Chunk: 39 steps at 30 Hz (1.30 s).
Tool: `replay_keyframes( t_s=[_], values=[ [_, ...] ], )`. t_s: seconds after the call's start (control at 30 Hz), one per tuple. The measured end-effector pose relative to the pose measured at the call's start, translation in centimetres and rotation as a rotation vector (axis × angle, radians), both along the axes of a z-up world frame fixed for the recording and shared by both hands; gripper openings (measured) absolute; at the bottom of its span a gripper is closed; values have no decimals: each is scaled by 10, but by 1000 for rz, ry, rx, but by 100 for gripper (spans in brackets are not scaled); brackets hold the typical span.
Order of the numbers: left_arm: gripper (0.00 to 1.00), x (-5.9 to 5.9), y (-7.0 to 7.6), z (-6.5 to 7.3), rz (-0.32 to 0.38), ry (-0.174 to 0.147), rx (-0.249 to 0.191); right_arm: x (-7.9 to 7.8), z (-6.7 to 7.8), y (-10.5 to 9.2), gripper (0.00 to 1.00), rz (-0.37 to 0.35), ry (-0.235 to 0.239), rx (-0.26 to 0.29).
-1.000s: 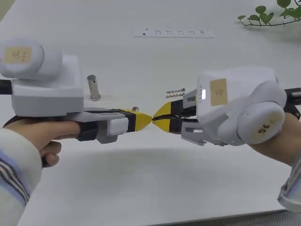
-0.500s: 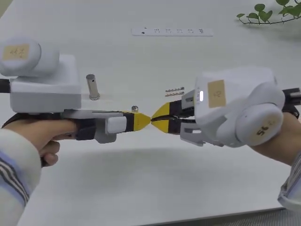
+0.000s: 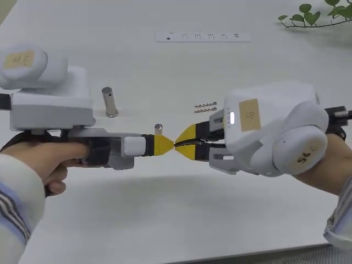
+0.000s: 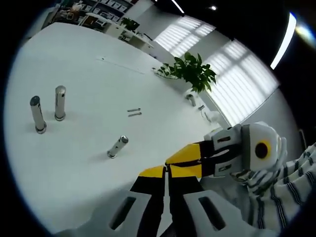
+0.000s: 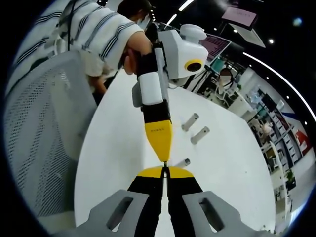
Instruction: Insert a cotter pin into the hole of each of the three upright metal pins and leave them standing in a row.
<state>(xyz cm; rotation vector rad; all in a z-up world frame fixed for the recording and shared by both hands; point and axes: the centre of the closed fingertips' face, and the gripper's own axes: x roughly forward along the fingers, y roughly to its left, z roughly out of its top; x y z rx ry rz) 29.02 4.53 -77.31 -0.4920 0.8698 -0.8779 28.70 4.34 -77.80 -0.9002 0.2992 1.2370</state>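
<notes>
Yellow jaws of left gripper and right gripper are both sitting closed, tips touching nose to nose above the table. Whether a cotter pin is being pinched between them is too small to tell. Three metal pins are standing on the table, with the nearest metal pin just behind the tips. Two cotter pins are lying loose near the right gripper. Judgement: the first insertion is being prepared, likely a handover or re-grip. The next move is calling for fine alignment with the nearest pin's hole, one gripper steadying it.
</notes>
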Motion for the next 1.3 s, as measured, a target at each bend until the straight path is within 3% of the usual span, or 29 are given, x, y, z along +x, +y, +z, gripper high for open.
replay_keyframes(
  t_s=[0.33,0.8,0.93,0.97,1.1,1.2,1.3],
  values=[
    [0,-5,6,3,-1,22,-7,-4,4,8,3,21,67,53],
    [0,-12,11,1,-39,-21,35,-5,0,2,11,8,160,68],
    [0,-13,12,5,-47,-46,30,-8,3,3,14,-9,230,119],
    [0,-12,13,6,-49,-59,31,-10,2,2,16,-17,270,132],
    [0,-12,16,6,-59,-85,39,-12,4,2,18,-20,329,172],
    [0,-14,16,10,-79,-117,26,-15,5,0,18,-41,401,200],
    [0,-15,17,13,-99,-151,25,-18,6,-2,18,-44,444,219]
  ],
)
